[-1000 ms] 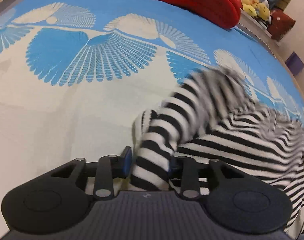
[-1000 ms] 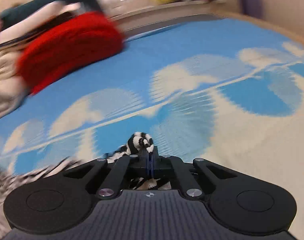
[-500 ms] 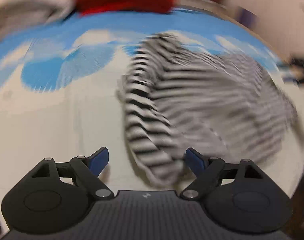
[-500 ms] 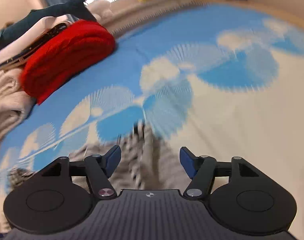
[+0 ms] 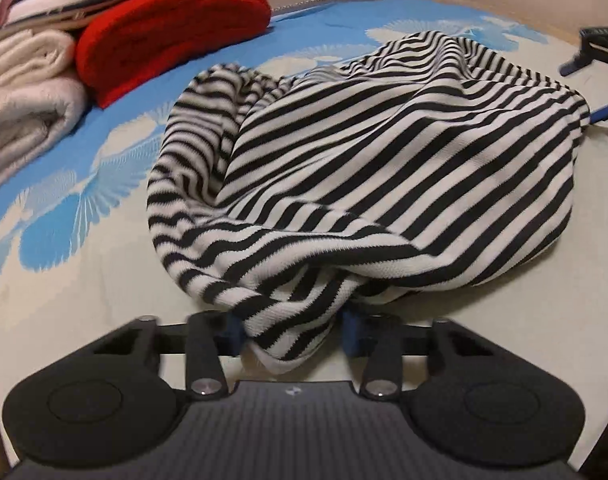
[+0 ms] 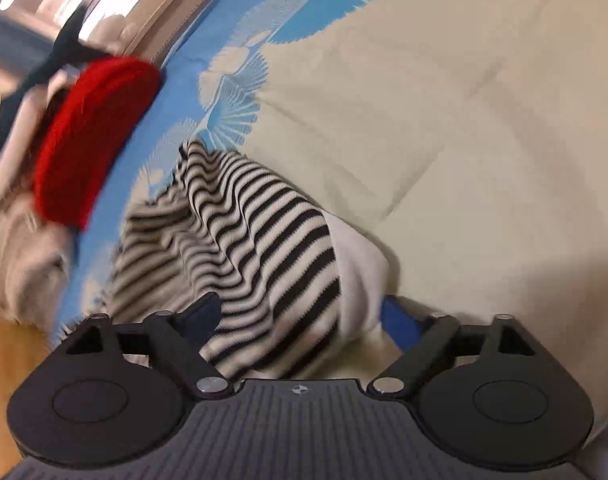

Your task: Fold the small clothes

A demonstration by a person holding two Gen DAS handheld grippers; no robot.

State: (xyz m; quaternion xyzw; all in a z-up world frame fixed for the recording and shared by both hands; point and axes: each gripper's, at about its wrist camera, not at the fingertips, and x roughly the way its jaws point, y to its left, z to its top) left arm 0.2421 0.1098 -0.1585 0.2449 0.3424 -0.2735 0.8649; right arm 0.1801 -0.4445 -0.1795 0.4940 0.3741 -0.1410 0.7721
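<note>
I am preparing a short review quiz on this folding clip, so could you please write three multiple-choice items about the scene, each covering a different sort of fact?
1. Where does the red folded blanket lie relative to the striped garment, in the left wrist view?
A. Beyond it, to the left
B. Under it
C. Right of it

2. What colours are the garment's stripes?
A. Red and blue
B. Black and white
C. Green and yellow

3. How does the right tool stand?
A. Shut on the red blanket
B. Out of view
C. Fingers spread, cloth lying between them

Answers:
1 A, it sits at the upper left beside the cream blankets.
2 B, the bands are clearly black and white.
3 C, a wide gap shows, with the hem between the fingers.
</note>
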